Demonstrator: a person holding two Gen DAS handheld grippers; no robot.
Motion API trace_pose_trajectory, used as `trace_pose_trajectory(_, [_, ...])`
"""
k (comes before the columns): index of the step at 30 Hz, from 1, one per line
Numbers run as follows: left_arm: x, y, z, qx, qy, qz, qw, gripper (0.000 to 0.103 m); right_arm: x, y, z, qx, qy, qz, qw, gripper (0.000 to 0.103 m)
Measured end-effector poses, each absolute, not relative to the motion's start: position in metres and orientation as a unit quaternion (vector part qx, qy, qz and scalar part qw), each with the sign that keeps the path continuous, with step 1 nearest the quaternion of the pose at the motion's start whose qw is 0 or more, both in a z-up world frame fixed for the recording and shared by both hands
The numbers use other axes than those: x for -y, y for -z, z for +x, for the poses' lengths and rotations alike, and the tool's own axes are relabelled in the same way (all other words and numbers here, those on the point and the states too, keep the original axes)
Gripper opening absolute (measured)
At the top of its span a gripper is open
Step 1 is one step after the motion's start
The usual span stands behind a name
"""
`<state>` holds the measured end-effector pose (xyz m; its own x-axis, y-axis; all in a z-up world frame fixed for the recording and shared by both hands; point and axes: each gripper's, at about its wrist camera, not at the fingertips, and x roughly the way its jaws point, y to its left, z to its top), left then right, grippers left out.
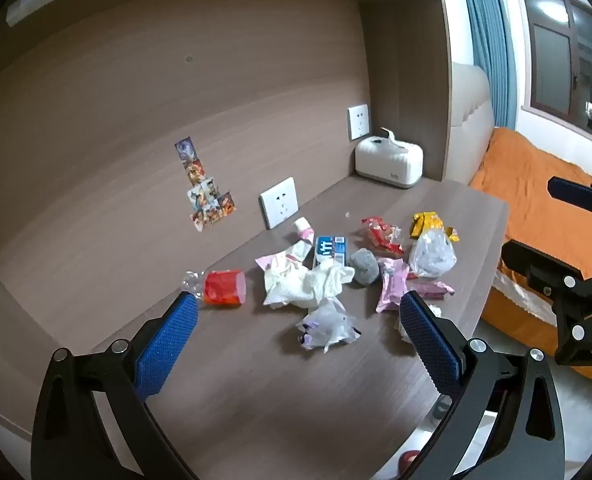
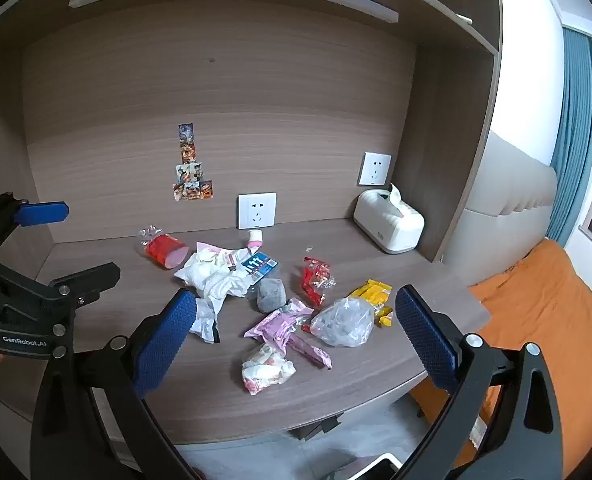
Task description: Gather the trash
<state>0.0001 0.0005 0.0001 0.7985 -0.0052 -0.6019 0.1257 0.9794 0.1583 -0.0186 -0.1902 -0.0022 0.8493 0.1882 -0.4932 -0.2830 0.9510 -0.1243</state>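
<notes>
Hovering spread and empty, both tools point(image 1: 298, 312) point(image 2: 296, 308) face trash point(image 2: 272, 300) on desk point(image 2: 216, 392).

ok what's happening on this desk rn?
Trash pickup, not started yet. Both claws hang open and empty above the desk: the left claw faces the crumpled white tissue, the right claw faces the pink wrapper and clear plastic bag. All of the litter lies loose on the desk, including the red wrapper. No bin is visible.

Trash pile point(image 2: 272, 304) mid-desk point(image 2: 376, 392); tissue box point(image 2: 388, 226) back right corner; sockets point(image 2: 257, 211) on wall behind.
</notes>
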Motion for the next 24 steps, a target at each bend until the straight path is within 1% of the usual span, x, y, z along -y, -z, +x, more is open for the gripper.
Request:
trace_pose_trajectory(11, [0.001, 0.002, -0.003, -0.312, 0.036, 0.085, 0.946, 0.099, 0.199, 0.004, -0.015, -0.24, -0.146, -0.068, 0.957, 0.099])
trace_pose_trajectory(17, [-0.003, 0.001, -0.002, -0.309, 0.05, 0.076, 0.947, 0.099, 0.198, 0.003, -0.012, -0.253, -0.146, -0.072, 0.954, 0.099])
trace_pose_trajectory(24, [0.001, 0.003, -0.001, -0.299, 0.05, 0.09, 0.949, 0.099, 0.199, 0.007, -0.008, -0.263, -0.155, -0.068, 0.95, 0.099])
